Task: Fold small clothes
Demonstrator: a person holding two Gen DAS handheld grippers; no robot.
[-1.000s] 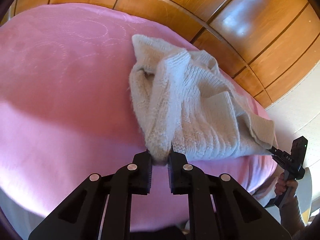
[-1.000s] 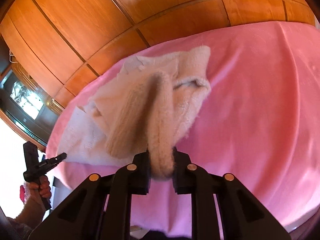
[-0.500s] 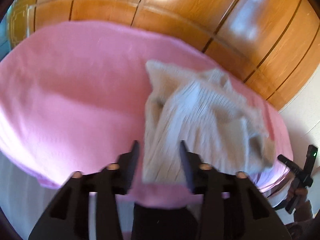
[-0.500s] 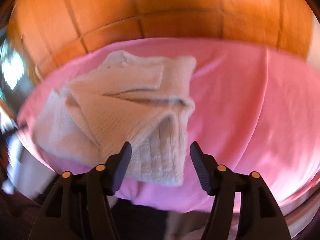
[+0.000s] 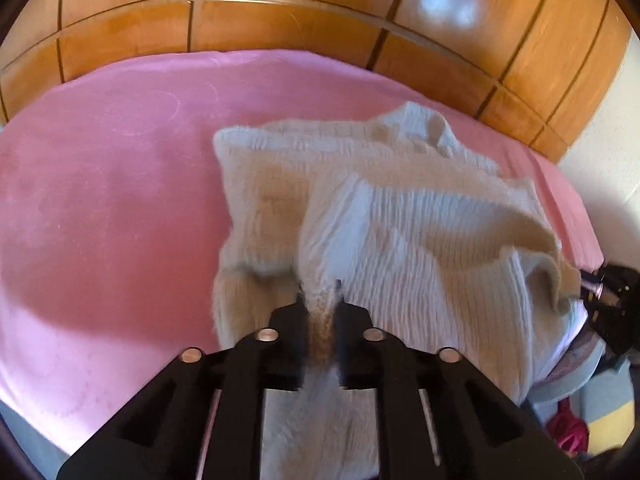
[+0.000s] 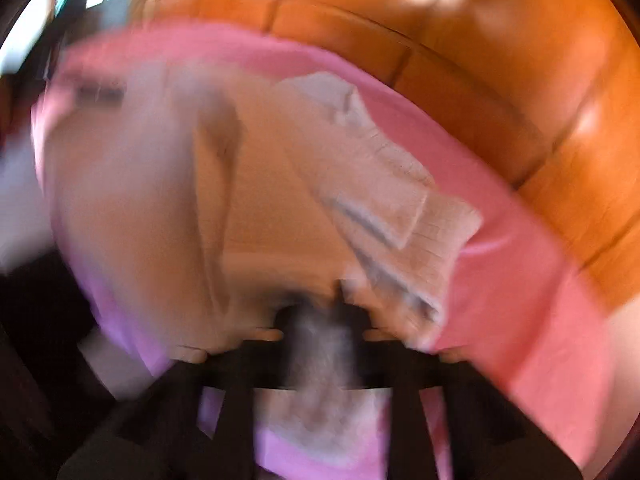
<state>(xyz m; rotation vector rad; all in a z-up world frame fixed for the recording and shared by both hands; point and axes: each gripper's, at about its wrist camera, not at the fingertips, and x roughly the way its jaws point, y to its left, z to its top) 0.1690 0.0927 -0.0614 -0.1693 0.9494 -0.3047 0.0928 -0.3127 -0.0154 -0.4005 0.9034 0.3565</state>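
Fingers [image 5: 286, 336] of both my grippers were clamped on the knit sweater's [image 5: 400, 216] near edge, mid-fold; next needed carrying it across evenly.

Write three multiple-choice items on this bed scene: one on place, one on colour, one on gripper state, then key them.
1. Where does the cream ribbed knit sweater lie?
A. on the bed cover
B. on the floor
C. on a chair

2. What colour is the fleece bed cover?
A. blue
B. pink
C. green

3. What is the left gripper doing?
A. standing wide open
B. shut on nothing
C. shut on a fold of sweater

Answers:
1 A, pink cover shows around it.
2 B, plainly pink in both views.
3 C, knit fabric is pinched between its black fingers.
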